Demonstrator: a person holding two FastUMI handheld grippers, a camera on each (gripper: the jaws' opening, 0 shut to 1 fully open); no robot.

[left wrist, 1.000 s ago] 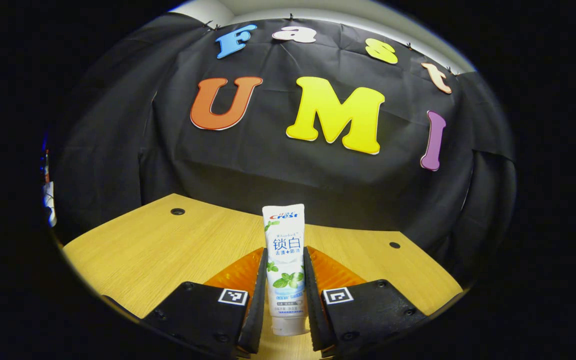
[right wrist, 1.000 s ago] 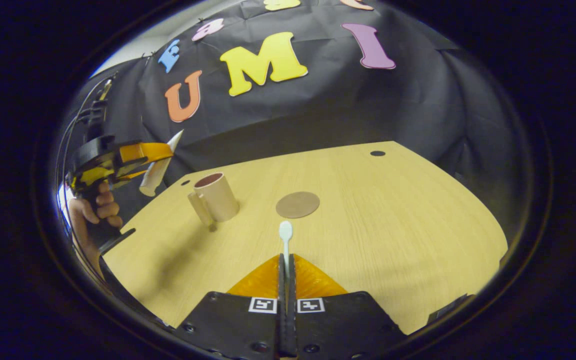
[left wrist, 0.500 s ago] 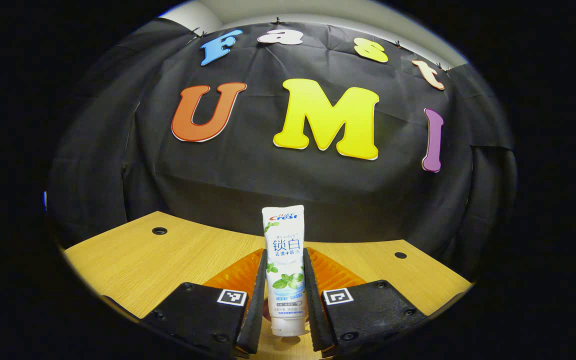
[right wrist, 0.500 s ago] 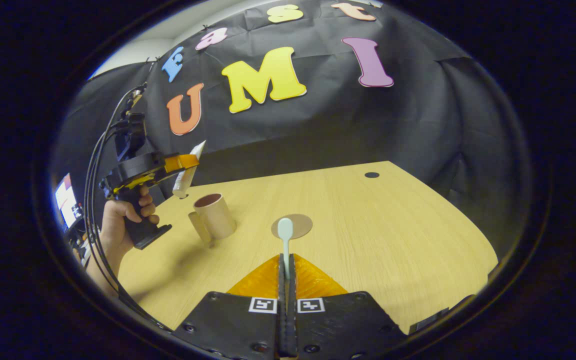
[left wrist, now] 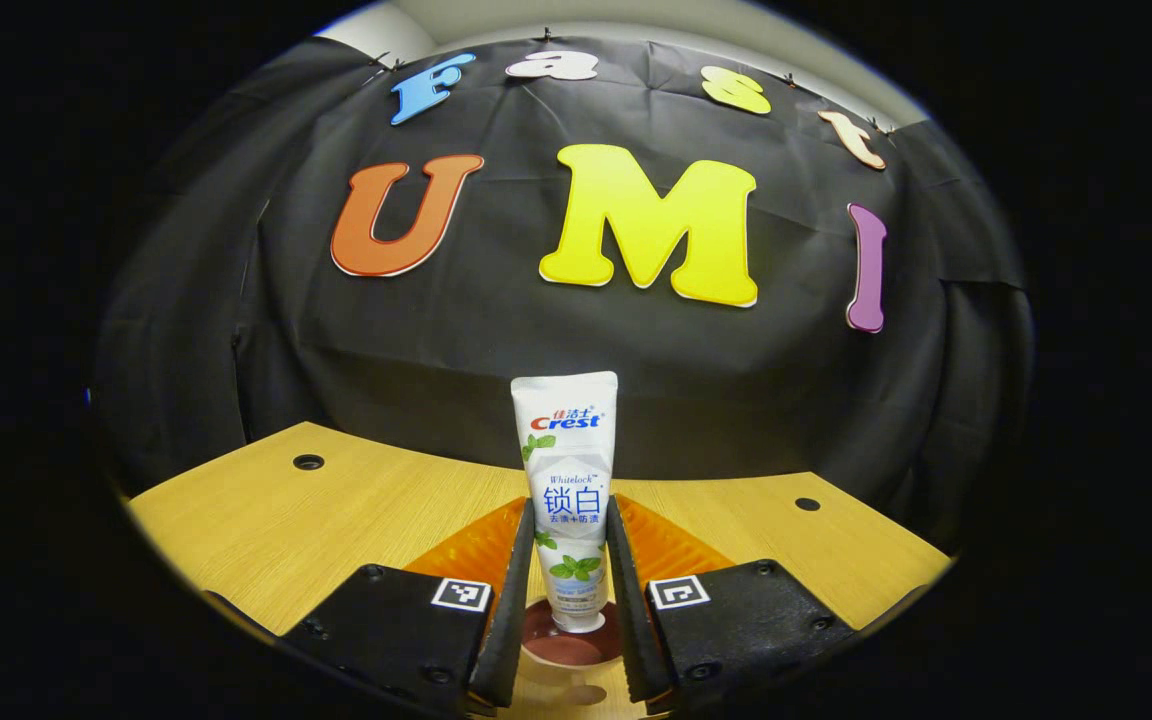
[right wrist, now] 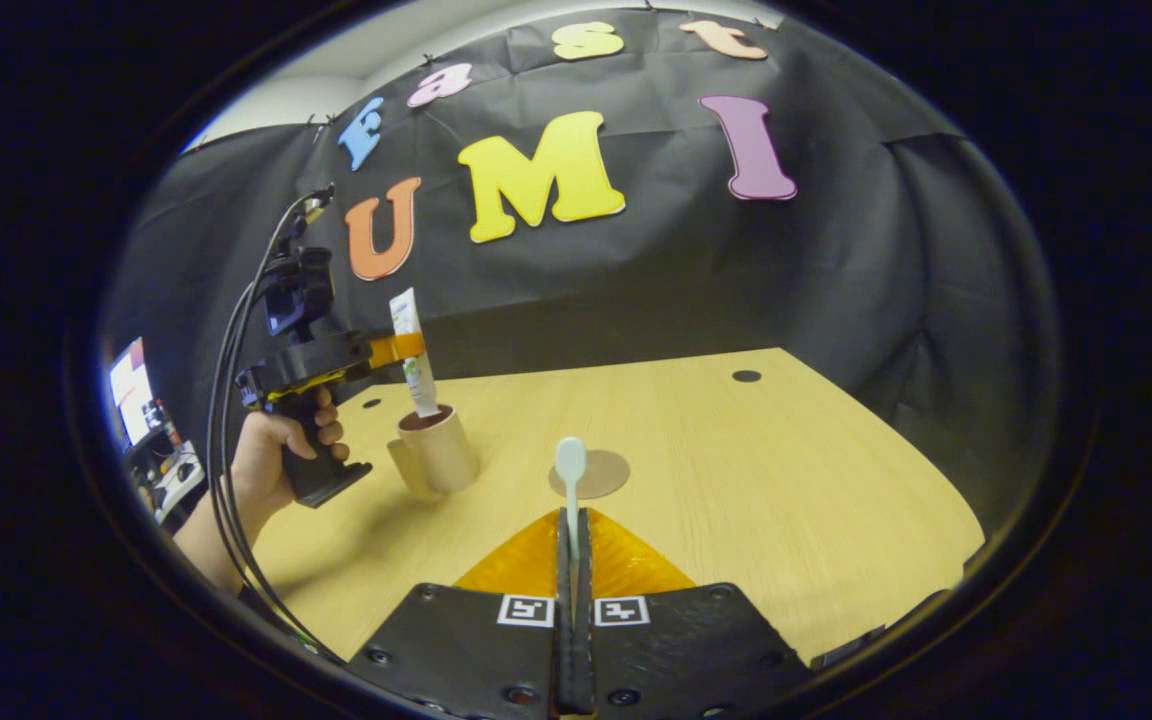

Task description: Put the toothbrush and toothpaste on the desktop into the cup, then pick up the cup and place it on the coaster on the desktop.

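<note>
The left gripper (left wrist: 568,560) pinches the toothpaste (left wrist: 566,480) between its two fingers, one pressing on each side of the tube, which stands upright with its crimped flat end at the top and its cap end pointing down. Just under that cap, between the fingers, is the dark round mouth of the cup (left wrist: 568,648), so the tube hangs right over the opening, with its lower tip at or just inside the rim. In the right gripper view this same gripper (right wrist: 391,350) is seen from the side, held by a hand (right wrist: 281,450) with cables running up from it, and the toothpaste (right wrist: 413,360) tilts slightly as its lower end meets the top of the cup (right wrist: 436,455), which stands on the wooden table (right wrist: 736,480) with its handle facing the near side. The right gripper (right wrist: 573,540) has its fingers pressed together on the toothbrush (right wrist: 570,480), whose pale rounded end sticks out forward past the fingertips. Beyond that end the round brown coaster (right wrist: 604,472) lies flat on the table, a little to the right of the cup and apart from it.
</note>
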